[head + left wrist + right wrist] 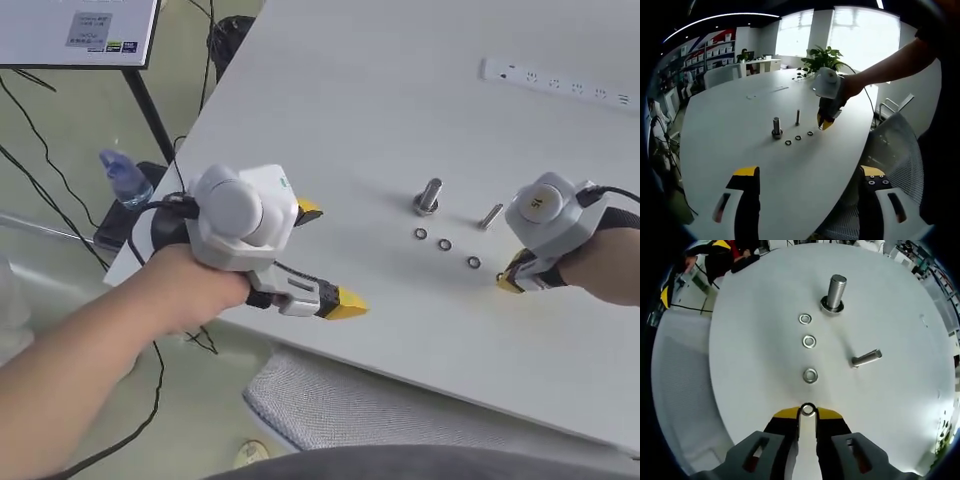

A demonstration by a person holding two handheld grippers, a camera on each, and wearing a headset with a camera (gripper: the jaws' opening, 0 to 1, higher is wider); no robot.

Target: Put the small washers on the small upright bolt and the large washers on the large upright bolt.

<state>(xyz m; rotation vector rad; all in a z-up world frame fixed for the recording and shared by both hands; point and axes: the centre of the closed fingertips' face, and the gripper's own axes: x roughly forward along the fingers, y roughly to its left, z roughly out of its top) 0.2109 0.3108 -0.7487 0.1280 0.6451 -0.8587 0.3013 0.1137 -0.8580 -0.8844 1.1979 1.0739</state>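
Note:
A large upright bolt (pixel 428 195) (pixel 835 292) (pixel 776 127) and a thin small upright bolt (pixel 490 215) (pixel 866 358) (pixel 797 117) stand on the white table (pixel 400 90). Three small washers (pixel 445 244) (pixel 809 341) (pixel 798 137) lie in a row in front of them. My right gripper (pixel 510 283) (pixel 808 412) (pixel 825 122) is low over the table at the near end of that row. It is shut on a fourth small washer (pixel 808 409) pinched at its tips. My left gripper (pixel 328 258) (pixel 810 172) hovers wide open to the left, holding nothing.
A white power strip (pixel 555 83) lies at the far side of the table. A grey chair (pixel 320 400) sits under the near table edge. Left of the table are a screen on a stand (pixel 80 30), a water bottle (pixel 125 178) and cables.

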